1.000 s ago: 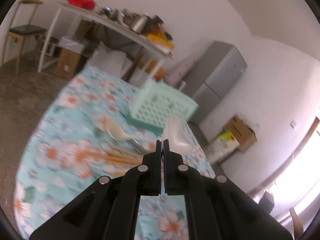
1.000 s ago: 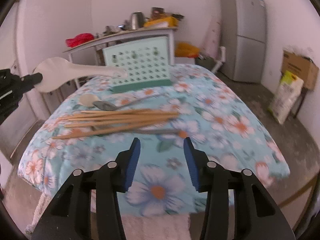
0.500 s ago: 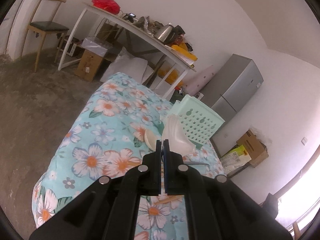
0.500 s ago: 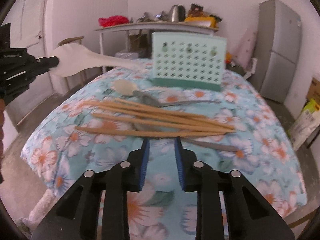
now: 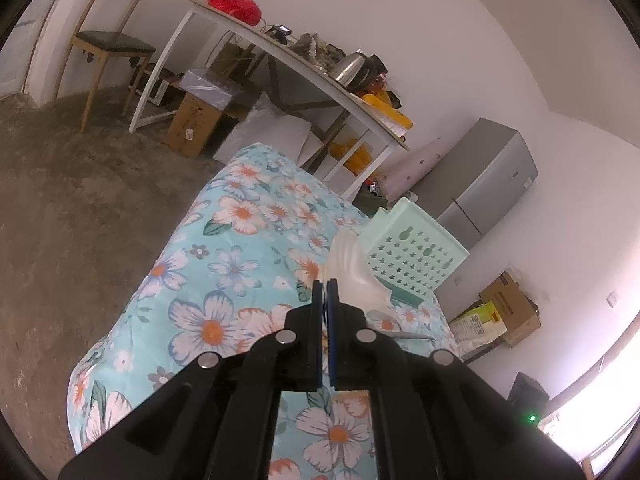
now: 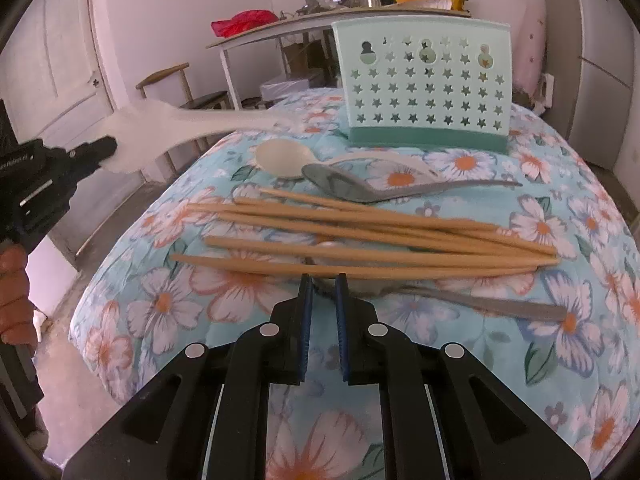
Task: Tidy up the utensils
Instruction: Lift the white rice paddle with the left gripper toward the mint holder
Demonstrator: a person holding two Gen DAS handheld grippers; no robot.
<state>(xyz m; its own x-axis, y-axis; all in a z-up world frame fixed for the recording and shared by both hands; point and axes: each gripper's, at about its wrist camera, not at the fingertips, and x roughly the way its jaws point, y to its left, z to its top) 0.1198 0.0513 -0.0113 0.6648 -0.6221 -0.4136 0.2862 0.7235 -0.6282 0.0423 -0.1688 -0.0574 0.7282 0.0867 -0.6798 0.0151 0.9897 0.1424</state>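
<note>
A: Why is the white spoon up at the left of the frame?

B: The left tongs are clamped on its bowl, handle aimed at the green holder.

A: And the right tongs?

B: Closing, nothing between them yet, just short of the chopsticks on the floral counter.

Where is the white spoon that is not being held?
In the right wrist view, the loose white spoon lies on the floral cloth, left of centre, between the green holder and the chopsticks, beside the grey spoon.
</note>
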